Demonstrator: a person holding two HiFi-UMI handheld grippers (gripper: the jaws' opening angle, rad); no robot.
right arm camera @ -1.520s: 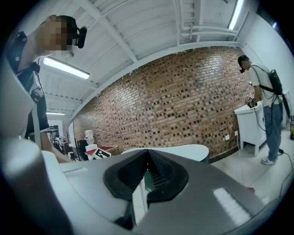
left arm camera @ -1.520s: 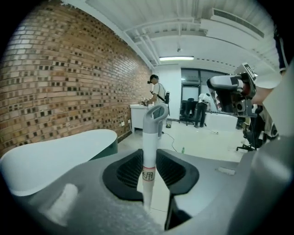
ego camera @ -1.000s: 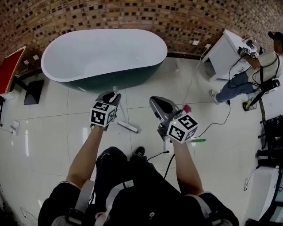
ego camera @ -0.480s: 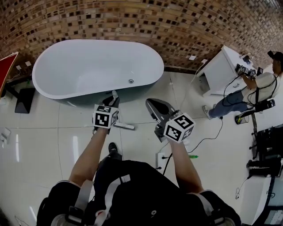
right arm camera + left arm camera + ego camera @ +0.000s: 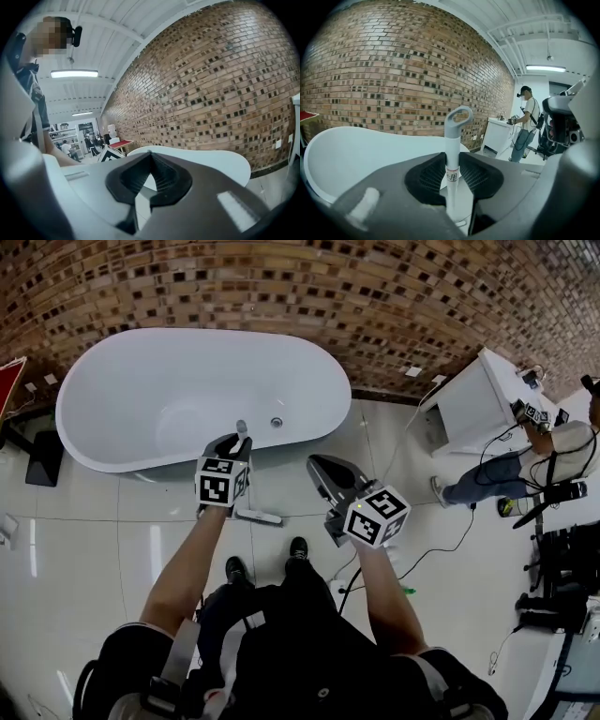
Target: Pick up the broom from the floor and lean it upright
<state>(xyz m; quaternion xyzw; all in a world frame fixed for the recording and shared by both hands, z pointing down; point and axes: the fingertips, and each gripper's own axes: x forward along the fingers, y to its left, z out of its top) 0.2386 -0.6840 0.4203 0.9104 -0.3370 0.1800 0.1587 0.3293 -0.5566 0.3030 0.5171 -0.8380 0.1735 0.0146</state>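
Observation:
The broom has a white handle [image 5: 452, 154] with a grey loop on top. It stands nearly upright between the jaws of my left gripper [image 5: 453, 161], which is shut on it. From the head view, the left gripper [image 5: 232, 442] holds the handle top [image 5: 241, 427] just in front of the bathtub [image 5: 187, 390], and the broom head [image 5: 258, 516] rests on the white floor below. To its right my right gripper [image 5: 314, 465] hangs with its jaw tips together and nothing in them. In its own view the right gripper [image 5: 150, 154] points toward the tub [image 5: 211, 161].
A brick wall [image 5: 375, 296] runs behind the tub. A white cabinet [image 5: 469, 404] stands at the right, with a person [image 5: 562, 442] beside it and cables [image 5: 441, 540] across the floor. A red board [image 5: 9, 381] and a black stand [image 5: 42, 456] are at the left.
Both grippers have moved toward the bathtub, the left one carrying the broom with it. The broom head has slid along the floor closer to the tub.

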